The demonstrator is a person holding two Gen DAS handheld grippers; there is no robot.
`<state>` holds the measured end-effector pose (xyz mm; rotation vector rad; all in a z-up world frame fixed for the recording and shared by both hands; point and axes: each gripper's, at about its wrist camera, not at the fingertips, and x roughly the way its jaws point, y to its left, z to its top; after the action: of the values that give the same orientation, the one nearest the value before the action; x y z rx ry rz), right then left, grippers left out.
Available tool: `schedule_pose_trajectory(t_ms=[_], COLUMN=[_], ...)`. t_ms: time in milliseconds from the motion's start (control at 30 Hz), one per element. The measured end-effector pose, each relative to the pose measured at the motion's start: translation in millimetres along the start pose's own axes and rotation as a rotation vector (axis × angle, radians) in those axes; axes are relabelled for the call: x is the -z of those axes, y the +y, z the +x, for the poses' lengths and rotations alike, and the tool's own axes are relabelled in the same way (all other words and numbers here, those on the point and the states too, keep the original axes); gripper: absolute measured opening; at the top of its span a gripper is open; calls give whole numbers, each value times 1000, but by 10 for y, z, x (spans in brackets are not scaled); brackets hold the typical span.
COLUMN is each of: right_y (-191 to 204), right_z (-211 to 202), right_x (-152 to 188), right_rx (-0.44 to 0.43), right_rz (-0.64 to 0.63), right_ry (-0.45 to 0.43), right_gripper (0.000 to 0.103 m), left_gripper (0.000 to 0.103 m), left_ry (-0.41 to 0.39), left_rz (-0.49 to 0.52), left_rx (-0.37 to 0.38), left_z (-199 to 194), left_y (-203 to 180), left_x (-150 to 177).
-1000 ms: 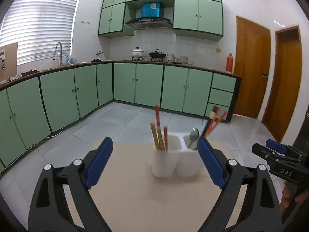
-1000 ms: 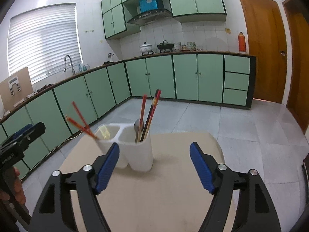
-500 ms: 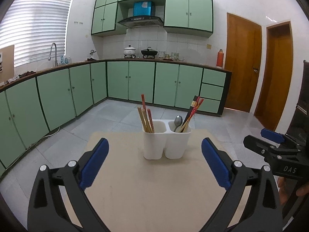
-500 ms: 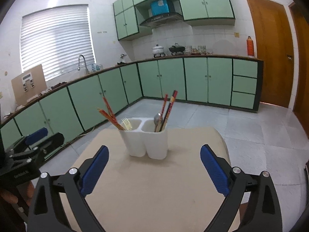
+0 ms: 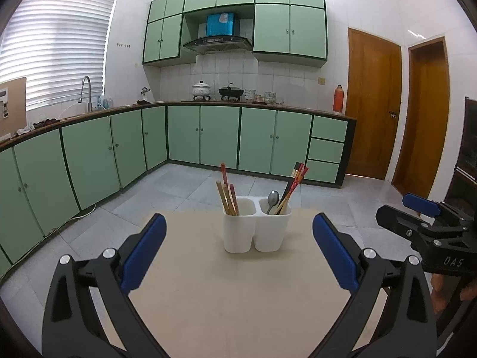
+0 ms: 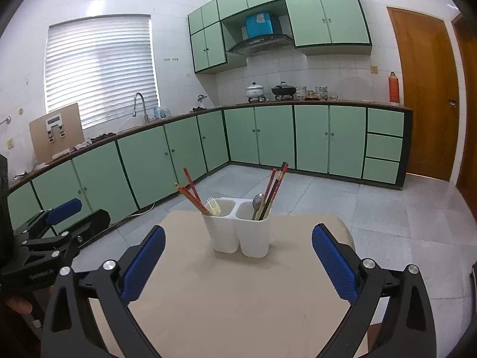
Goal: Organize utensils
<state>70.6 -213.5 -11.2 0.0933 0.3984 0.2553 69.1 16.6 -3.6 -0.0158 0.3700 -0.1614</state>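
Both grippers, left gripper (image 5: 238, 250) wide and right gripper (image 6: 238, 253) opening, stand empty, the utensil holder (image 5: 256, 229) ahead beyond their fingertips.

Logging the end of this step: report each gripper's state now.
Left gripper: open, holding nothing.
Right gripper: jaws opening, nothing between them; the white plastic two-compartment utensil holder stands beyond its fingertips.

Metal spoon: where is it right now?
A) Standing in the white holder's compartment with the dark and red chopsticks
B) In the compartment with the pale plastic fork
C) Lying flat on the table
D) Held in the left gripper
A: the metal spoon stands bowl-up in the white holder beside the dark and red chopsticks; the pale plastic fork is in the other compartment.
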Motion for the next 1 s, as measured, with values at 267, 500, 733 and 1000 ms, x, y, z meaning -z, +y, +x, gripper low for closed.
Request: schedule_pose_trajectory(t_ms=[267, 500, 733, 1000], right_y=[4, 10, 25, 27], right_z=[-55, -61, -40, -36], right_x=[-23, -19, -20, -26], right_rx=[4, 3, 2, 3], right_rz=[-13, -10, -16, -18], right_ry=[-11, -12, -11, -11], right_gripper=[97, 97, 97, 97], left_gripper=[97, 97, 97, 97], left_ry=[-6, -9, -7, -11], left_rz=[5, 11, 7, 6], left_rx=[0, 4, 3, -1], left_z=[-23, -26, -20, -21], left_y=[-26, -49, -55, -71], left_x=[-35, -38, -31, -40])
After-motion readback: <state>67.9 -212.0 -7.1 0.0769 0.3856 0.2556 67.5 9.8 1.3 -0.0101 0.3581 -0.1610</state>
